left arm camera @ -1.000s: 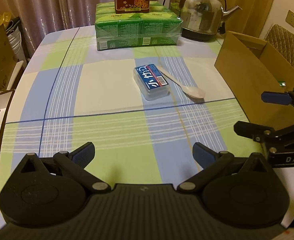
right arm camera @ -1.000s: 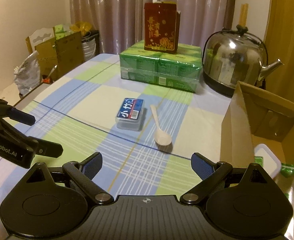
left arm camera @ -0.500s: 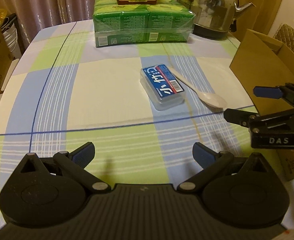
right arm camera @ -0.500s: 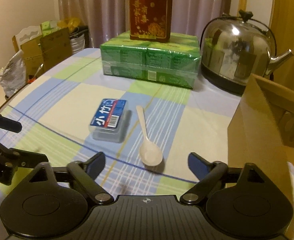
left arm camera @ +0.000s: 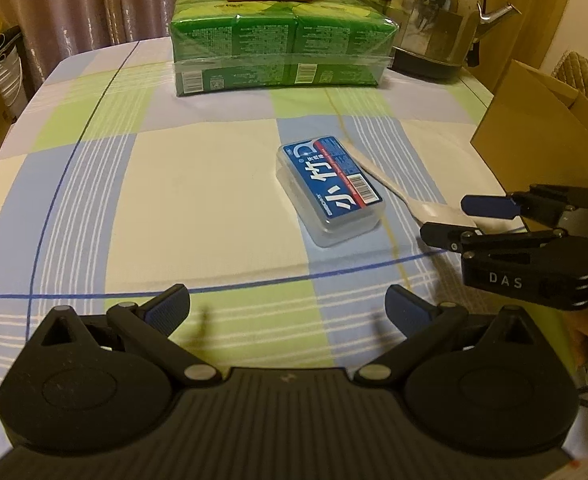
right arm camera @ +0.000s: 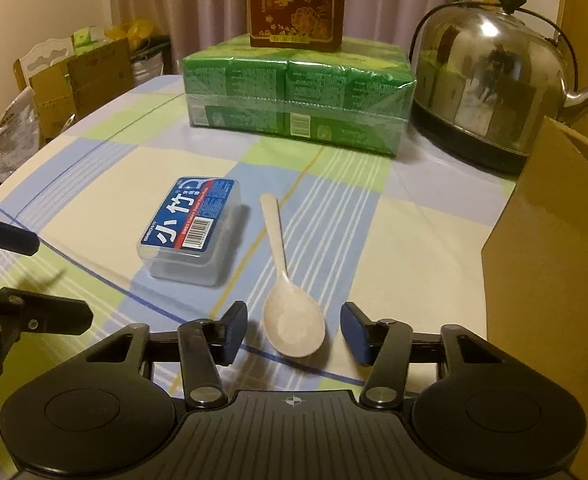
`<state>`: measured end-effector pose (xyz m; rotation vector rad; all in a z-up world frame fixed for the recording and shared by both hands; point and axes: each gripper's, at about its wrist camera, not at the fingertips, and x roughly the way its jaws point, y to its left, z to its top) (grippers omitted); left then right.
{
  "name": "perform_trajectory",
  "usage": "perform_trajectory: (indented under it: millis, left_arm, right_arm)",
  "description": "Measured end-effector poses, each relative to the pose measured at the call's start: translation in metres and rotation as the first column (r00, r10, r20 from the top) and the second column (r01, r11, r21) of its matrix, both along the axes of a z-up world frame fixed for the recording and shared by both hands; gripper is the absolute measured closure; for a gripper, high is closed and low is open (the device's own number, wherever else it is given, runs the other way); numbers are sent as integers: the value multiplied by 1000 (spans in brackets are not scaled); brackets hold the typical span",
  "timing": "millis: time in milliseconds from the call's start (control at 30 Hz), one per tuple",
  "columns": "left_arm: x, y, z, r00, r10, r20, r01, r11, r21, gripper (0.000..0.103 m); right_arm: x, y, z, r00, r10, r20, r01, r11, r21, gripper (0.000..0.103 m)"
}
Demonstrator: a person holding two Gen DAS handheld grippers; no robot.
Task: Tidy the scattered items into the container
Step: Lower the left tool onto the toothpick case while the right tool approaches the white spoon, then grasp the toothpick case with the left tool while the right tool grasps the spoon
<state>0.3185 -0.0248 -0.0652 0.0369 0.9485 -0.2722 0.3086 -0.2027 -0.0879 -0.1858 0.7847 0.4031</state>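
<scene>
A clear plastic box with a blue label [left arm camera: 331,188] [right arm camera: 191,230] lies on the checked tablecloth. A pale spoon [right arm camera: 289,303] [left arm camera: 390,184] lies just right of it, bowl toward me. My right gripper [right arm camera: 294,334] is open, its fingertips on either side of the spoon's bowl; it also shows in the left wrist view [left arm camera: 460,218]. My left gripper [left arm camera: 287,310] is open and empty, well short of the box; its fingers [right arm camera: 9,236] show at the left of the right wrist view. The brown cardboard box [left arm camera: 542,132] [right arm camera: 550,236] stands at the right.
A green shrink-wrapped pack [left arm camera: 281,54] with a red carton [right arm camera: 296,2] on top stands at the back. A steel kettle [right arm camera: 494,92] sits back right, near the cardboard box. Cardboard boxes and bags [right arm camera: 69,76] stand beyond the table's left edge.
Both grippers have moved forward toward the items. The right gripper has come down around the spoon's bowl and its jaws have narrowed. The left gripper stays open.
</scene>
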Motion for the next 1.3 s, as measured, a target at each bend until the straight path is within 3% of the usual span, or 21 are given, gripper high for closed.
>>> perform_trajectory:
  millis: [333,567,933,1033,1100,1300]
  left_arm:
    - [15,-1,-6,1000,6,5,-6,1000,-13,1]
    - [20,-3,-6,1000,11,18,-11,1000,-19,1]
    - [40,-21,-8,999,12,49,-10,999,-46,2]
    - [48,-29,-9,999,13,50,-10,998,-64,7]
    - [53,-33,-11,999,22,48,-18,996,-85,15]
    - [65,-51,-16,999,19,38,-17,999,-48,37]
  right_arm:
    - [2,3,-7,1000,18,-2,-18,1000,1,73]
    - [0,4,-4,1000,6,18,-6,1000,6,74]
    - [-10,-11,-2,993,-116,11,116,992,43,74]
    - [-14,-15,-3,991,-131,8,130,990,54,74]
    - [-16,-18,-4,991,-136,7,135,989,59,74]
    - [-18,-23,-5,990,-139,3,138,988,65,74]
